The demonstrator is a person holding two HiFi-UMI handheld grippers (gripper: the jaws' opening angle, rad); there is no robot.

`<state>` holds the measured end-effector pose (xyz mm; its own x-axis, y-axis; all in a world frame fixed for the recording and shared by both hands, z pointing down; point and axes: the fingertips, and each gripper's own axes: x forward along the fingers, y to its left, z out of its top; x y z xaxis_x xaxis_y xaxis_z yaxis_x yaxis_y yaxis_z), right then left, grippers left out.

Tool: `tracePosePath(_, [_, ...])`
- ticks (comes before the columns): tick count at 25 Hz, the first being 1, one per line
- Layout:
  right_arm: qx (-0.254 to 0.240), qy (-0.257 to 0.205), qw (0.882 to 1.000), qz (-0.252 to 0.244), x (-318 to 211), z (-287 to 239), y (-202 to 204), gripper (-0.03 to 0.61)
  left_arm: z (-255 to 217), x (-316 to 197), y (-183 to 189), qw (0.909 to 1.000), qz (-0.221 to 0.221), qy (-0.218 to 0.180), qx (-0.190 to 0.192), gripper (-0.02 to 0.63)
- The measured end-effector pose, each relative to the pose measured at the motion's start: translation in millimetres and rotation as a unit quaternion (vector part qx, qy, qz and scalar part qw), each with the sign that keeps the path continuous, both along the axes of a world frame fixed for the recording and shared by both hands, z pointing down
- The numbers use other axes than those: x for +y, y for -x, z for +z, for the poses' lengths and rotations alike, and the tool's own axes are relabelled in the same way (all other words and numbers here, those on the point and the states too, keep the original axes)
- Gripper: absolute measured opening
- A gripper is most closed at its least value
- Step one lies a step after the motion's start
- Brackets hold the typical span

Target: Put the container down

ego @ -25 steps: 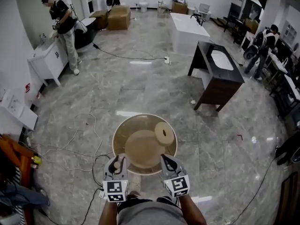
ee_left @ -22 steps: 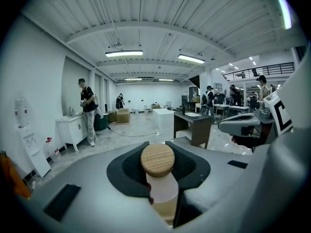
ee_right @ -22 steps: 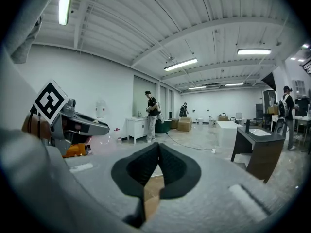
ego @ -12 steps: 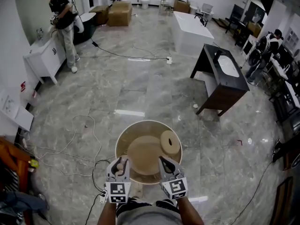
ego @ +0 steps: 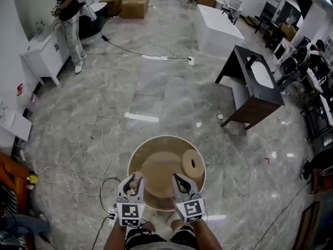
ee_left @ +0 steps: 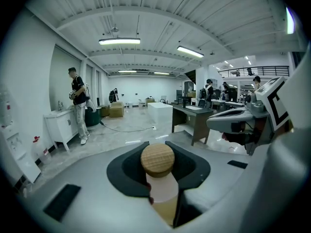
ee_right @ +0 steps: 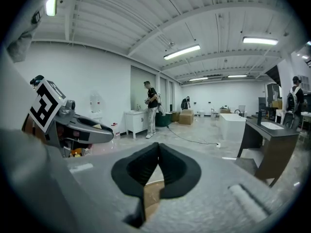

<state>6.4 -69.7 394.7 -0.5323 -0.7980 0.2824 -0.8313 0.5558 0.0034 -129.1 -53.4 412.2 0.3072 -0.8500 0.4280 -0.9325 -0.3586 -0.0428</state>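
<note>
The round tan container (ego: 137, 157) hangs above the marble floor (ego: 156, 87), near the person. The left tongs (ego: 133, 181) clamp its wooden-topped knob (ee_left: 157, 159) at the near-left rim. The right tongs (ego: 180, 182) are pinched on the near rim.

You stand in a big bathroom-fixture showroom or test hall. A polished marble-look floor (ego: 156, 87) runs wide and open, with a dark vanity (ego: 255, 90) carrying a white basin, a long white tub (ego: 218, 27) and a white cabinet (ego: 44, 56) spaced across it. Cardboard boxes (ego: 134, 5) sit at the far wall, loose cables (ego: 83, 155) trail over the floor, and strip lights (ee_left: 119, 41) hang from a ribbed ceiling.
</note>
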Motion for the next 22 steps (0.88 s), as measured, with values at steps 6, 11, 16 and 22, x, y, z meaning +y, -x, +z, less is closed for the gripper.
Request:
tracePosePath(6, [-0.004, 0.024, 0.999, -0.030, -49, 55, 4, 0.000, 47, -42, 0, 0.9998, -0.019, 0.002, -0.006, 0.117])
tracePosePath(11, [0.002, 0.048, 0.996, -0.074, -99, 114, 9, 0.000, 98, -79, -6, 0.9988, -0.047, 0.013, 0.005, 0.117])
tracePosePath(16, [-0.002, 0.069, 0.992, -0.103, -137, 161, 22, 0.000, 147, -111, -5, 0.9971, -0.069, 0.029, 0.009, 0.115])
tracePosePath(22, [-0.010, 0.086, 0.989, -0.121, -169, 210, 32, 0.000, 203, -139, -3, 0.9954, -0.086, 0.042, 0.003, 0.117])
